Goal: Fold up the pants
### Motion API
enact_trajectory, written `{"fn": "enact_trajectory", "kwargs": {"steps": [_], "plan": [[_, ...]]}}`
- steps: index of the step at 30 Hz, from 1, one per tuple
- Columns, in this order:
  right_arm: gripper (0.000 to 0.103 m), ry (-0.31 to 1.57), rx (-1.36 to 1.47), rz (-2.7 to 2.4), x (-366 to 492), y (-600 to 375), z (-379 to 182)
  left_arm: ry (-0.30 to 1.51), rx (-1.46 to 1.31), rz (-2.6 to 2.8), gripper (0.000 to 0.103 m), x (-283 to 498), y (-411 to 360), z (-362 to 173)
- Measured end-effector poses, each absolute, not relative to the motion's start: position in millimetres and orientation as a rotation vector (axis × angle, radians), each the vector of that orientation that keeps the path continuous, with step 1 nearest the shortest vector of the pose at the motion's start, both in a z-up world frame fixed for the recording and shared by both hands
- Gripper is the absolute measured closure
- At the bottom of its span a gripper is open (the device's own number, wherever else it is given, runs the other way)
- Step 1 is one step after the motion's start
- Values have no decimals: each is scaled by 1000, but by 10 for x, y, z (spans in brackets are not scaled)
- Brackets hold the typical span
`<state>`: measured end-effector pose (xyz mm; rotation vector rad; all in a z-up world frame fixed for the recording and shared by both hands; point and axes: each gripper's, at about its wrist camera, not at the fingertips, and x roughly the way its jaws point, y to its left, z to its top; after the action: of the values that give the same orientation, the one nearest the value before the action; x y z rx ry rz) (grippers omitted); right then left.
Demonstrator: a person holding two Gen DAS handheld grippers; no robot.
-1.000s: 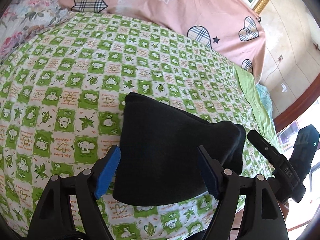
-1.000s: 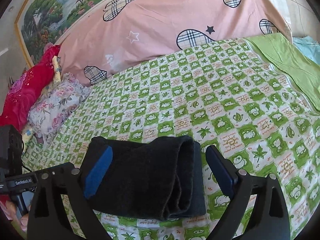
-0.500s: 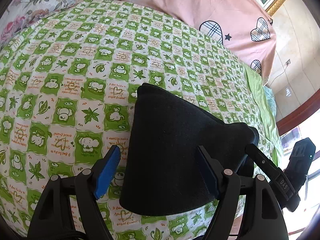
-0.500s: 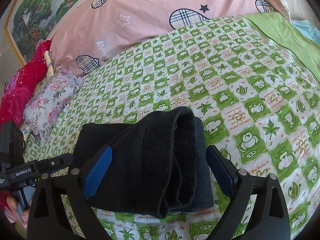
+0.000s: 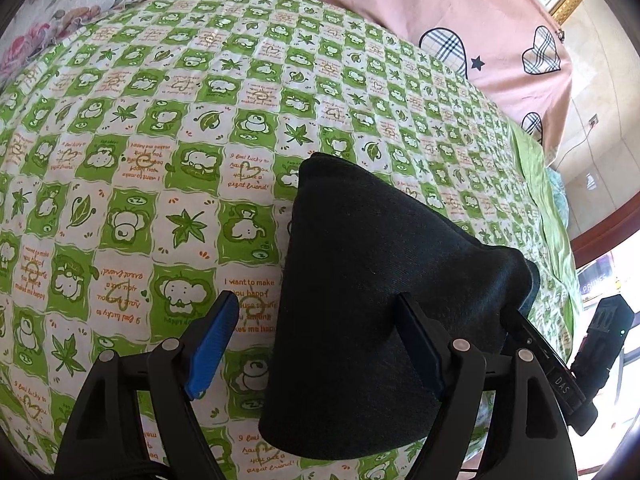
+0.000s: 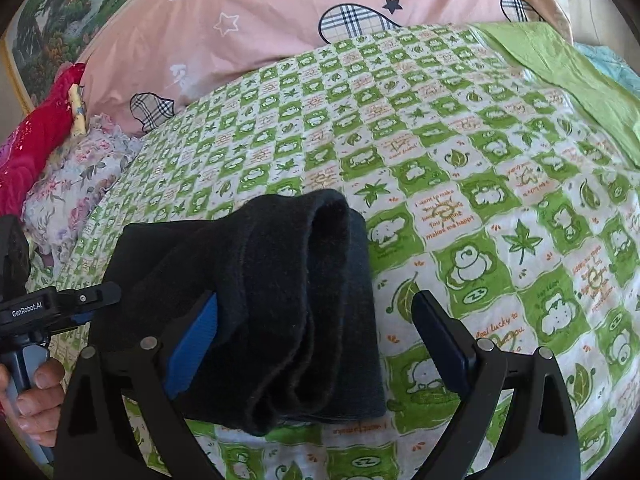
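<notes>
The black pants (image 5: 372,280) lie folded in a thick bundle on the green checked bedsheet (image 5: 160,160). My left gripper (image 5: 316,344) is open, its fingers astride the bundle's left edge. In the right wrist view the bundle (image 6: 280,300) shows its stacked layers end-on. My right gripper (image 6: 316,344) is open, with its fingers on either side of the bundle's right end. Neither gripper pinches the cloth.
A pink quilt with plaid hearts (image 5: 440,8) lies at the far side of the bed. A floral pillow (image 6: 76,176) and red cloth (image 6: 36,136) sit at the left. A plain green sheet (image 6: 560,64) and the bed edge are at the right.
Both grippers have moved forward and lower over the folded pants, which now fill more of each view. Both grippers stay open. The bundle has not shifted on the sheet.
</notes>
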<state>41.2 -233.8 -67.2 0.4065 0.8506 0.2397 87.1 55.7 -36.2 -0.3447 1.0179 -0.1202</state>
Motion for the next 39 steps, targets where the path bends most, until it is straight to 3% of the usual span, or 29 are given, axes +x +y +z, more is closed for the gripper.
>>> {"fn": "enact_trajectory", "kwargs": {"steps": [6,10,16,21,31,39], "plan": [[9,852,421,264,426,-2351,-722,1039,-333,-113,22,936,538,-450],[18,856,468,318,428,-2369,-753,1041,-314,-104,22,971,502,-487],[24,858,512,362,430,-2383,-795,1048,-294,-100,22,1034,433,-568],[31,860,563,400,420,-2403,-828,1044,-280,-146,47,1055,346,-547],[39,855,571,400,404,-2391,-768,995,-195,-127,64,948,200,-409],[47,826,557,418,334,-2315,-567,940,-161,-107,71,760,166,-188]]}}
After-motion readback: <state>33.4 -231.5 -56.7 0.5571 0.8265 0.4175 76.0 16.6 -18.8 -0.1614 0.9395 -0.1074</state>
